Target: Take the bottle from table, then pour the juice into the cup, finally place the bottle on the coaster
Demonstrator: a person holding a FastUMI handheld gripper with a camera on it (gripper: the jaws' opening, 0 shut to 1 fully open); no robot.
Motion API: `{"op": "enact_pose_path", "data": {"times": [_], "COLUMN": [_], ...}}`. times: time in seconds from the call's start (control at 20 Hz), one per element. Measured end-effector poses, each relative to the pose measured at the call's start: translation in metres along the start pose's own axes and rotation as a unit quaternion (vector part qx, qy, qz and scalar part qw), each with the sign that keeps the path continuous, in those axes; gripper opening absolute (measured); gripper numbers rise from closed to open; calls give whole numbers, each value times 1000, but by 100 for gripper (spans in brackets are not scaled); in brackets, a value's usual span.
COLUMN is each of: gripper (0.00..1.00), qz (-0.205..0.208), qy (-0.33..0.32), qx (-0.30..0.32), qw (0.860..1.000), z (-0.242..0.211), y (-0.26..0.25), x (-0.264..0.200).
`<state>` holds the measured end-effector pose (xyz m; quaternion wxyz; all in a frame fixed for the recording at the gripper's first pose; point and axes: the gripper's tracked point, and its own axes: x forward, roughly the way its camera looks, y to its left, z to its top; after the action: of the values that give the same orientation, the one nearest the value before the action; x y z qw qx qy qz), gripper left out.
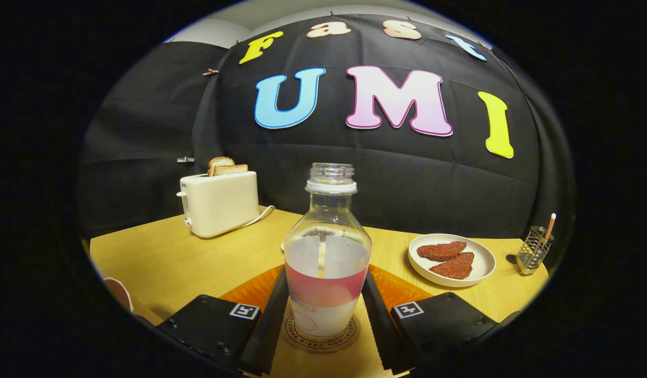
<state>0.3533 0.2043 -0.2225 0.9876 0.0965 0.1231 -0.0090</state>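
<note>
Gripping: my gripper (pixel 326 310) pinches bottle (pixel 327 257), upright on coaster (pixel 321 336)
Room: bare table (pixel 160 262) left; plate (pixel 452 261) right
Hidden: cup unseen behind bottle

A staged breakfast booth. A toaster (pixel 219 203) with toast, a plate (pixel 451 259) of food and a wooden table (pixel 160 257) stand before black cloth.

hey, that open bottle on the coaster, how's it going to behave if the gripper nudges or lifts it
The bottle, between the gripper fingers on the coaster, looks tall and narrow-necked, so a high nudge may tip it. With no cap, leftover liquid could spill. Its smooth clear wall seems slippery, and it is probably fairly light, being partly filled.
</note>
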Motion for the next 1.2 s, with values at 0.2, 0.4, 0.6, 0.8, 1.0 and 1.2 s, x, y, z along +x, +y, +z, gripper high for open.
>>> {"op": "enact_pose_path", "data": {"times": [0.2,0.4,0.6,0.8,1.0,1.2], "gripper": [91,98,98,98,98,98], "qz": [9,7,7,11,24,32], "qy": [18,10,-1,0,-1,-13], "qx": [14,-4,0,-8,2,14], "qw": [1000,1000,1000,1000,1000,999], "z": [-6,10,38,62,88,113], "y": [4,0,-2,3,15,29], "x": [-2,-18,-45,-79,-117,-150]}}
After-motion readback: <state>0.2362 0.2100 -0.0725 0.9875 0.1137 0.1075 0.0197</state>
